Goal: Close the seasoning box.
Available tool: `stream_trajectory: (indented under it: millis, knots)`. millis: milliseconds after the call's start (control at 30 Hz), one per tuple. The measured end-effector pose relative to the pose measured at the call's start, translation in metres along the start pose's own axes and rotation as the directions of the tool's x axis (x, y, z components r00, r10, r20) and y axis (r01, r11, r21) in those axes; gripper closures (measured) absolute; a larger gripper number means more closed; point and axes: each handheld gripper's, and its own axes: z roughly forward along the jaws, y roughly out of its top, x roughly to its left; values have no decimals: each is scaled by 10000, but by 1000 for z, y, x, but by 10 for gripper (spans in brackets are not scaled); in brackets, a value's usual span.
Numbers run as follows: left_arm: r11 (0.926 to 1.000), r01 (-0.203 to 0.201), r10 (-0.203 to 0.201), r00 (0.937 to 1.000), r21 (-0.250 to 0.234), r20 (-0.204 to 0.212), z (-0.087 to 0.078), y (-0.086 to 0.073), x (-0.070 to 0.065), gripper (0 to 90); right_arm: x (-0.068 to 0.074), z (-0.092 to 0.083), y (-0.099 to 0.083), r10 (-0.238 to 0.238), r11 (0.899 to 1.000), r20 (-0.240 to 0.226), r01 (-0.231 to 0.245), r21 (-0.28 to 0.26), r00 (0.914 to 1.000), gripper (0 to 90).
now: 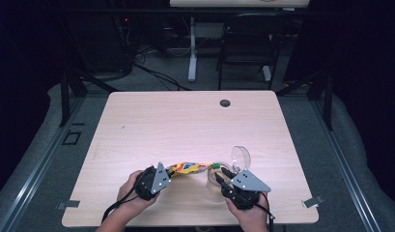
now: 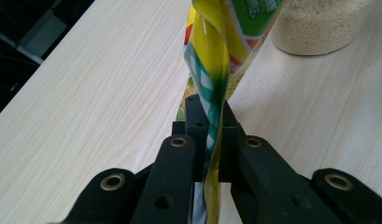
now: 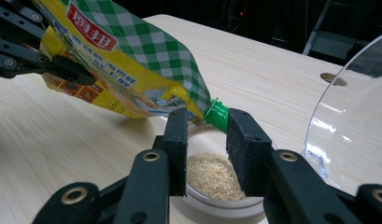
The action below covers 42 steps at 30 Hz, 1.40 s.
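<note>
The pouch, yellow with green-and-white checks and a red label, is stretched nearly level above the near part of the tabletop, between the two hands. Its green spout points at the jar and hangs just over the jar's mouth. In the left gripper view the pouch's tail end is twisted and pinched flat between the black jaws.

The left claw is clamped on that tail end, its jaws pressed together on the folded film. The right claw stands part open: its two jaws flank the jar's mouth, one at each side, and the spout sits just above the gap between them. Whether the pads press on the jar's rim I cannot tell.

The jar is clear and low, with pale grains lying in its bottom. In the high view it stands on the tabletop just ahead of the right claw. Its clear round lid is tipped up on edge beside it, on the far right side of the jar.

A hand holds the left gripper body and another hand holds the right one, both near the front edge of the tabletop.
</note>
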Motion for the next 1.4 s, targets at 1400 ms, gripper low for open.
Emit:
stream_trajectory:
  millis: [1400]
  knots:
    - [9496, 3055, -2991, 9502, -709, 876, 1, -20, 29, 886, -1, -1, 0, 35, 10000, 48, -35, -72, 10000, 694]
